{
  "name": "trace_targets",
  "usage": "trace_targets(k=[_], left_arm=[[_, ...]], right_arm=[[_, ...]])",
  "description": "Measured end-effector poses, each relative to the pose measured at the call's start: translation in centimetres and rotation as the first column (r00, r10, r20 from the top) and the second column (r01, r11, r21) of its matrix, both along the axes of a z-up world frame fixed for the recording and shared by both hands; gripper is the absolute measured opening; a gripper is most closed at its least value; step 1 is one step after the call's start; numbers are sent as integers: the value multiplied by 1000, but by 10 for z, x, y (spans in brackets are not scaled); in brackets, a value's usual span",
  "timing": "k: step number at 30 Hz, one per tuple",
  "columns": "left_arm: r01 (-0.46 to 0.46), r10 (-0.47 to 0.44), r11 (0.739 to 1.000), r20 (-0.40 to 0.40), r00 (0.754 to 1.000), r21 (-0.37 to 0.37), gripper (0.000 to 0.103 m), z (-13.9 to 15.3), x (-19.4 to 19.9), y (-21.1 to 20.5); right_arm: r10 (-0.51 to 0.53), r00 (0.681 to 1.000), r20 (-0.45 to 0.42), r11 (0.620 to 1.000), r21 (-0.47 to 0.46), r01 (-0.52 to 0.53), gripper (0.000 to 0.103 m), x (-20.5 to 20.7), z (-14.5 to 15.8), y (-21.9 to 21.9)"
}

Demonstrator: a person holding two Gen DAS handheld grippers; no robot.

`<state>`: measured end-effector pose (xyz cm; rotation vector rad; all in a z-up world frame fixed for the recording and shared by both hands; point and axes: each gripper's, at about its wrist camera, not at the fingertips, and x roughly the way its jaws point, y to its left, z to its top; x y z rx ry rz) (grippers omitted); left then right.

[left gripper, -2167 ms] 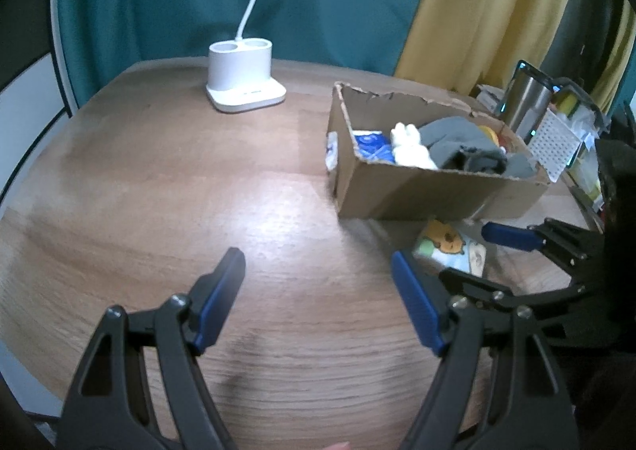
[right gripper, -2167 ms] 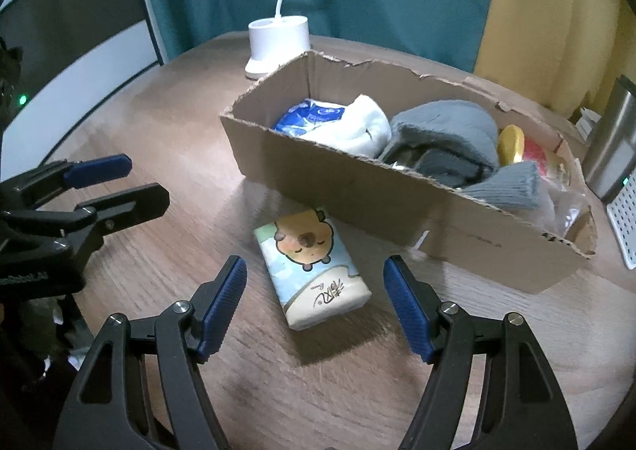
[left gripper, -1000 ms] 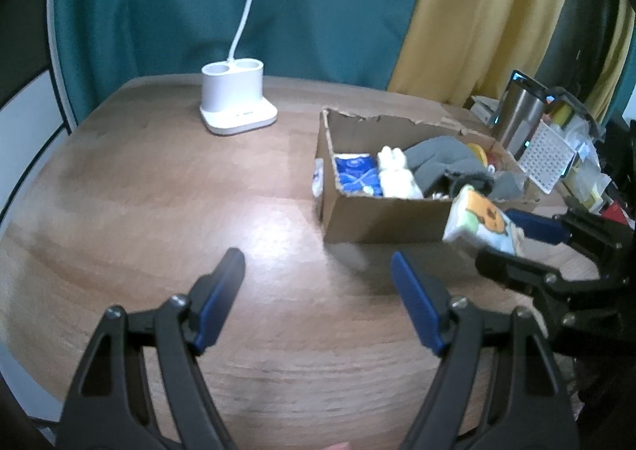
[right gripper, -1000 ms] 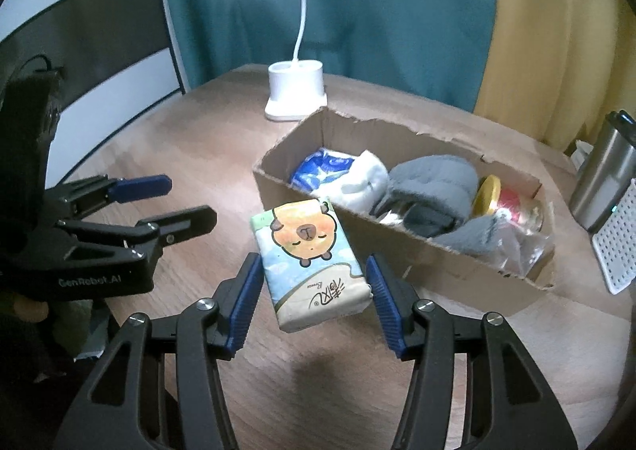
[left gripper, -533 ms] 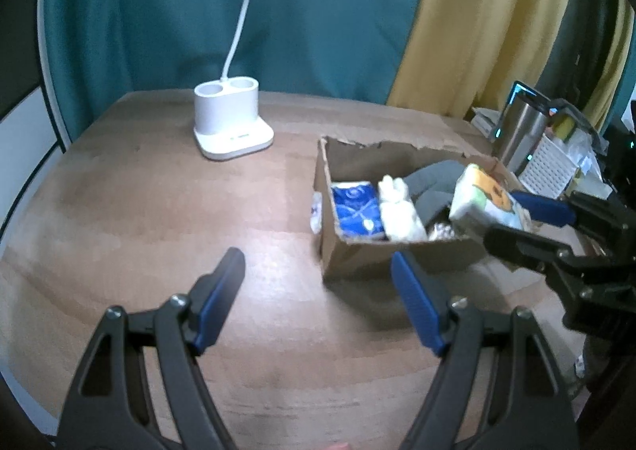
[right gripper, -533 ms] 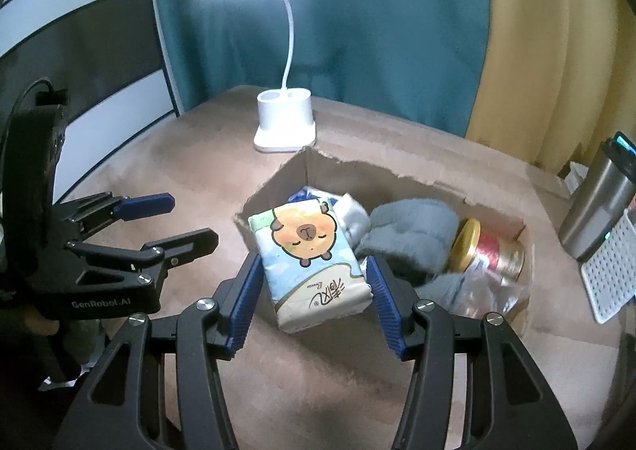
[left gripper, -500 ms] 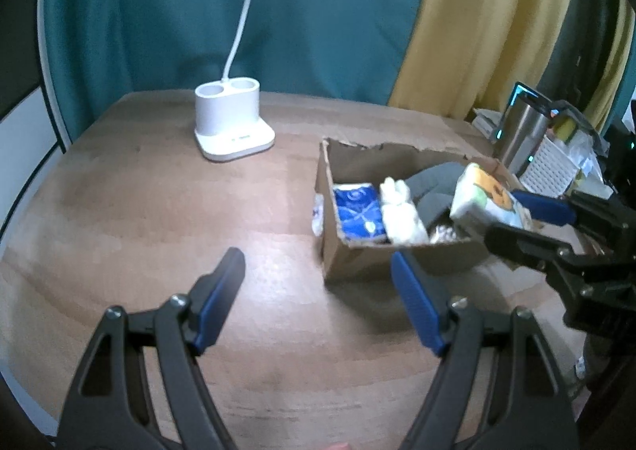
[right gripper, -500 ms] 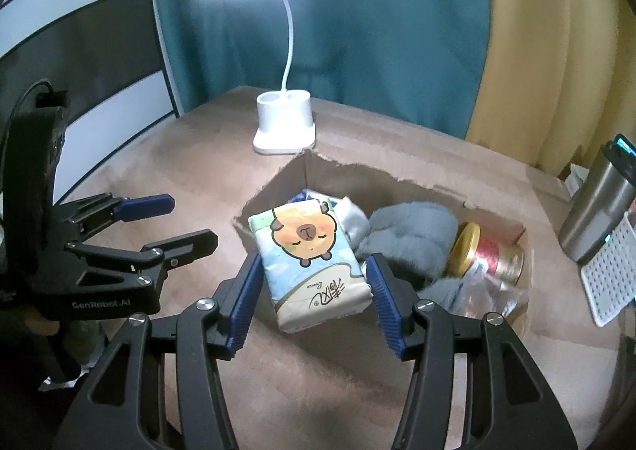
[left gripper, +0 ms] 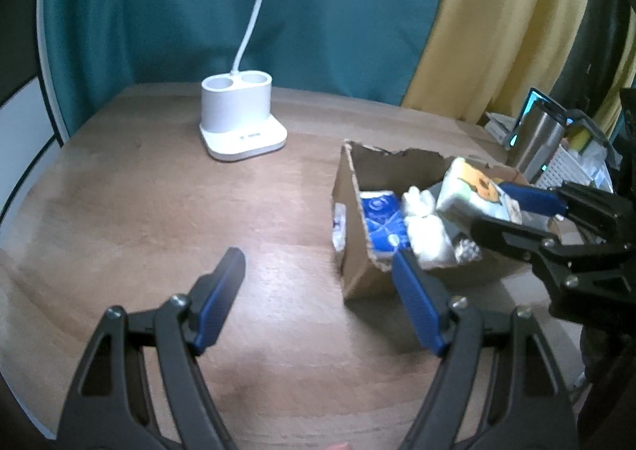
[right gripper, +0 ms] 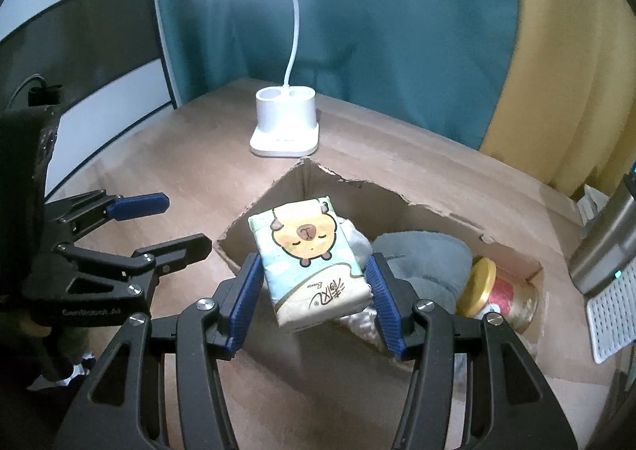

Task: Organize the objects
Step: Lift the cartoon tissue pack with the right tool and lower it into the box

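Left gripper [left gripper: 318, 279]: blue-padded jaws spread wide over bare wood, nothing between them, just short of the carton's near left corner.
Desk lamp [right gripper: 285, 124]: white twin-cup base at the back of the round wooden table [left gripper: 139, 191], thin neck rising to a lit head against a teal curtain [left gripper: 179, 4].
Cardboard box [left gripper: 349, 219]: torn-rimmed, open-topped carton standing right of centre on the table.
Inside the box: a blue packet [left gripper: 379, 219] at the left end, then a white soft bundle [left gripper: 427, 227], a grey knitted piece [right gripper: 421, 259], and a gold-lidded red can [right gripper: 497, 293] lying on its side at the right end.
Tissue pack [right gripper: 310, 263]: cartoon bear on its face, held in the air above the left half of the box, clear of the contents.
Right gripper [right gripper: 314, 275]: blue pads pinching the tissue pack by its long sides.
Far right: a steel tumbler [left gripper: 534, 136] and a white perforated tray [right gripper: 612, 315] beside the box.
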<state>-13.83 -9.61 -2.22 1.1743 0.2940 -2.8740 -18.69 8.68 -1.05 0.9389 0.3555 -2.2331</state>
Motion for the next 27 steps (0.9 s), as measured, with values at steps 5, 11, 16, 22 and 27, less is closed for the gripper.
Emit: trace_targets(k=[5,11,16,22,27], left_arm=[[-19,19,1000,-5,1000,7,78,-1,-7,-12],[-29,29,999,2,1000,12,77,-6,-14,-22],[-28,28,999,9,1000,18,78,-9,-21,-26],[-26,25,999,17,1000,27,78,-13,-26,-28],[-24,23,999,22,999,30,78,-15,-29,-30]], right_arm=[[6,1000,7,1000,5,-6,57,-14,-5,-9],[15,1000,8,1000,24,-15,57,-29,-11,-24],[11,1000,15,999,37,-11,57,-40,-16,-29],[-20,999,42,999,50,18,57,-52,-24,-35],[-59,996,73,998,43,56,57,-63,-30,-40]])
